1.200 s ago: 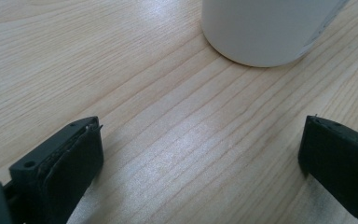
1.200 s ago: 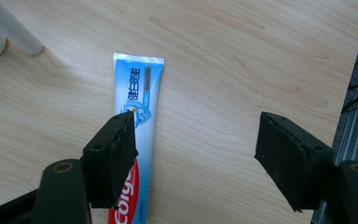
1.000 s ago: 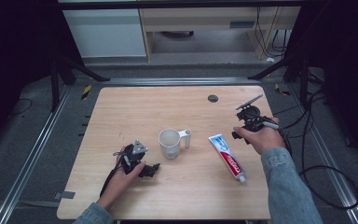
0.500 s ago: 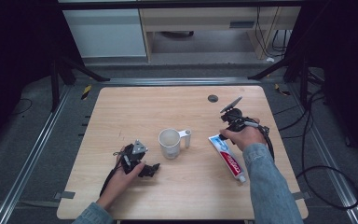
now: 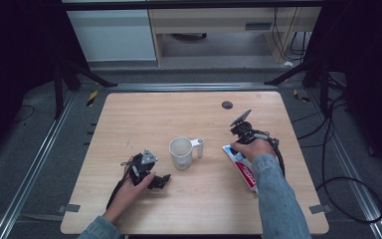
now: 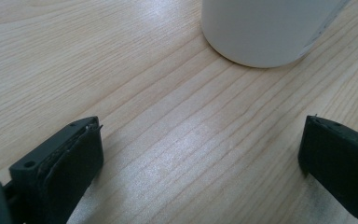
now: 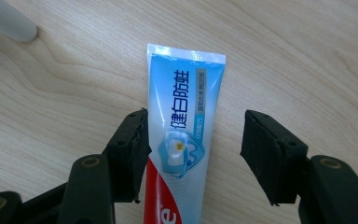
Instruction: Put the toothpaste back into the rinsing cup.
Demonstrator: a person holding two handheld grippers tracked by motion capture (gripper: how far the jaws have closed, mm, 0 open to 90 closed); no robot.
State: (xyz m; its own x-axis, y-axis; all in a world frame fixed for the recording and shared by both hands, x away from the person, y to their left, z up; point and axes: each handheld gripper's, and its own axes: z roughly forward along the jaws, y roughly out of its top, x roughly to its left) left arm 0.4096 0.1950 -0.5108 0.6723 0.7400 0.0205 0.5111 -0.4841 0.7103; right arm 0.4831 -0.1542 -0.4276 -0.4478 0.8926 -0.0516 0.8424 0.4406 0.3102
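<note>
A: Right gripper (image 7: 193, 154) status?
B: Jaws straddle the toothpaste tube (image 7: 184, 135), just been closing. Left pad at the tube's edge, right pad has a gap. Not clamped.
A: Tube where?
B: Flat on the table (image 5: 129, 114), right half, nearer the front edge. In the high view the hand (image 5: 251, 148) hides its top end.
A: Left gripper (image 6: 200, 154)?
B: Spread wide over bare wood, nothing between. White mug (image 5: 181, 152) mid-table, top cut off in the left gripper view. Back half is free.
</note>
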